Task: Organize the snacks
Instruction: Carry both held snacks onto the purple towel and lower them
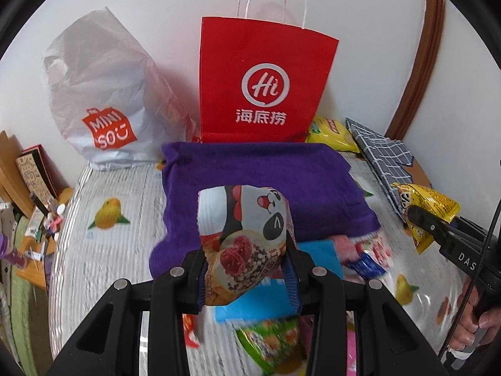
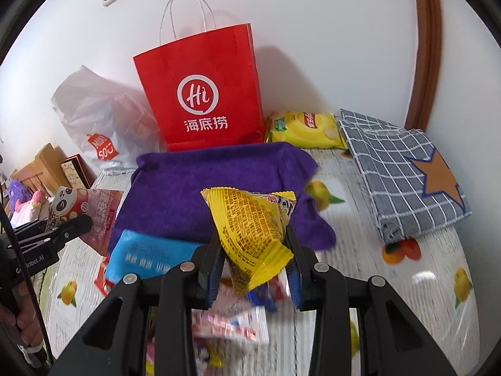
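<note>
The left tool [image 1: 245, 274] was closed on a panda-print snack packet [image 1: 247, 235], which stood up between its fingers, held above the table [image 1: 125, 188] and in front of a purple towel [image 1: 250, 169]. The right tool [image 2: 255, 263] gripped a yellow snack packet [image 2: 250, 228] by its lower part, the packet's top rising above the fingertips, likewise lifted over the table's fruit-print cover. Below both tools lay a loose pile of other snacks, among them a blue packet [image 2: 150, 255], blurred in both views. Behind the towel, a red paper bag [image 2: 203, 94] stood upright against the wall, with a white Miniso plastic bag [image 1: 103, 103] to its left and a yellow chip bag [image 2: 303, 130] to its right. A checked grey cloth [image 2: 400, 172] lay at the table's right edge.
</note>
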A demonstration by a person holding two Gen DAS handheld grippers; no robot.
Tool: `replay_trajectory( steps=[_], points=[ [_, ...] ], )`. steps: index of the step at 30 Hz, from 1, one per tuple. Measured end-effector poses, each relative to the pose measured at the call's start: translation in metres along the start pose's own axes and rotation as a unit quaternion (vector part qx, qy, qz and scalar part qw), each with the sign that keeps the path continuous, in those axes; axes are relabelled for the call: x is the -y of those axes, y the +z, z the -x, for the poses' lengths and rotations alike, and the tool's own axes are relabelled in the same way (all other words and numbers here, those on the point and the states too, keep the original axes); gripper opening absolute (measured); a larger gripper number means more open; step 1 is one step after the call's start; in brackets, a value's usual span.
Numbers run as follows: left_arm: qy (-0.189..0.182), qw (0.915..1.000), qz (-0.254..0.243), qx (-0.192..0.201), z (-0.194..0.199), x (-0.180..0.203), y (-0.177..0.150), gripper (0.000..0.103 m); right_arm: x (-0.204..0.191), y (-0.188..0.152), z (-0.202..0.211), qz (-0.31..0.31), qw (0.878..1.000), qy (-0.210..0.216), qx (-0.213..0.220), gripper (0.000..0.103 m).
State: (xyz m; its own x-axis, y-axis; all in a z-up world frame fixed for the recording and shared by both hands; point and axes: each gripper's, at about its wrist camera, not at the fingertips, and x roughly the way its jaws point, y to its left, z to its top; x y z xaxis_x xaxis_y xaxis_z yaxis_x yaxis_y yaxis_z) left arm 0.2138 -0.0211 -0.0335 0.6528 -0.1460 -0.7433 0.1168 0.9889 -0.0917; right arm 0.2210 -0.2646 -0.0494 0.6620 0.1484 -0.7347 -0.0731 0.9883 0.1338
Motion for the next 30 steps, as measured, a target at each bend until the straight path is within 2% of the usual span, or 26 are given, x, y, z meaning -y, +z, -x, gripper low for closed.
replay_trajectory(
  steps=[10, 21, 30],
  points=[
    [0.009, 0.9999, 0.000, -0.008, -0.050, -0.011, 0.039, 0.037, -0.001, 0.035, -0.061, 0.015, 1.000, -0.002, -0.020, 0.035],
    [0.009, 0.9990, 0.010, -0.043, -0.113, -0.025, 0.059, 0.037, 0.006, 0.054, -0.128, 0.020, 0.998, -0.008, -0.050, 0.035],
    [0.016, 0.9985, 0.012, -0.052, -0.155, -0.026, 0.071, 0.037, 0.012, 0.065, -0.174, 0.025, 0.997, -0.011, -0.071, 0.035]
  ],
)
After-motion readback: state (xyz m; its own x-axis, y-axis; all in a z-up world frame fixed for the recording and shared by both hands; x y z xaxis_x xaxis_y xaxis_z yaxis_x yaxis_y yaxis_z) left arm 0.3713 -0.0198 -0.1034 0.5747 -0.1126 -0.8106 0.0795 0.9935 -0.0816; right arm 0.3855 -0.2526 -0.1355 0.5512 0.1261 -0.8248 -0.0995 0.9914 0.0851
